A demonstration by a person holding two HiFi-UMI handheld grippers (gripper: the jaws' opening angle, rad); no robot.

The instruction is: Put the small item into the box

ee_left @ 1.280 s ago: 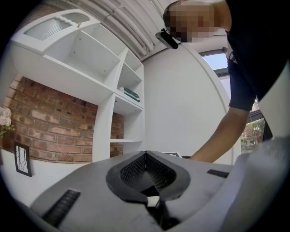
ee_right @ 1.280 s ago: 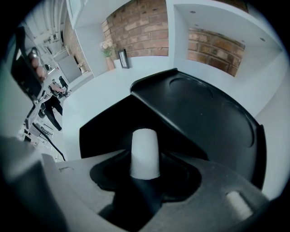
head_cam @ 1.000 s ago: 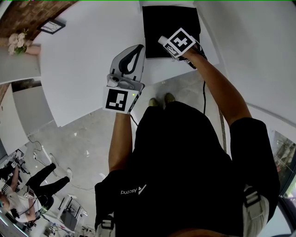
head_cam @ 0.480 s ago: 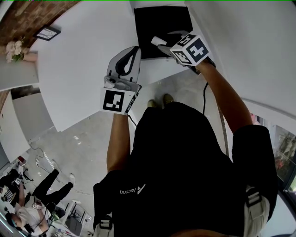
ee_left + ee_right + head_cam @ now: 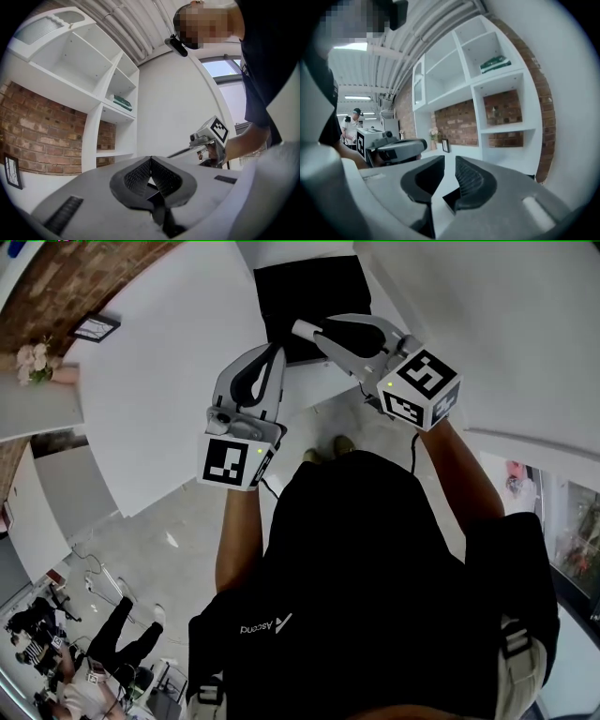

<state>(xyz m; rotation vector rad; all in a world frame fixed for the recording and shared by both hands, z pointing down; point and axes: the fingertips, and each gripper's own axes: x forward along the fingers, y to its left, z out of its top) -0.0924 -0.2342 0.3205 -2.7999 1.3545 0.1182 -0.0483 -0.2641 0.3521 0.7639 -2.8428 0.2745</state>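
A black square box lies on the white table at the top of the head view. No small item shows in any view. My left gripper is held level above the table's edge, jaws shut with nothing in them. My right gripper is raised and points left across the box's near edge. Its jaws are closing, a narrow gap is left, and nothing is between them. Each gripper sees the other: the right gripper and the left gripper.
The table's near edge runs under both grippers, with grey floor below. A picture frame and flowers stand at the far left. White shelves on a brick wall lie ahead. People stand at lower left.
My right gripper has lifted off the black box and turned to point left, its marker cube swinging right and down. The left gripper has barely moved.
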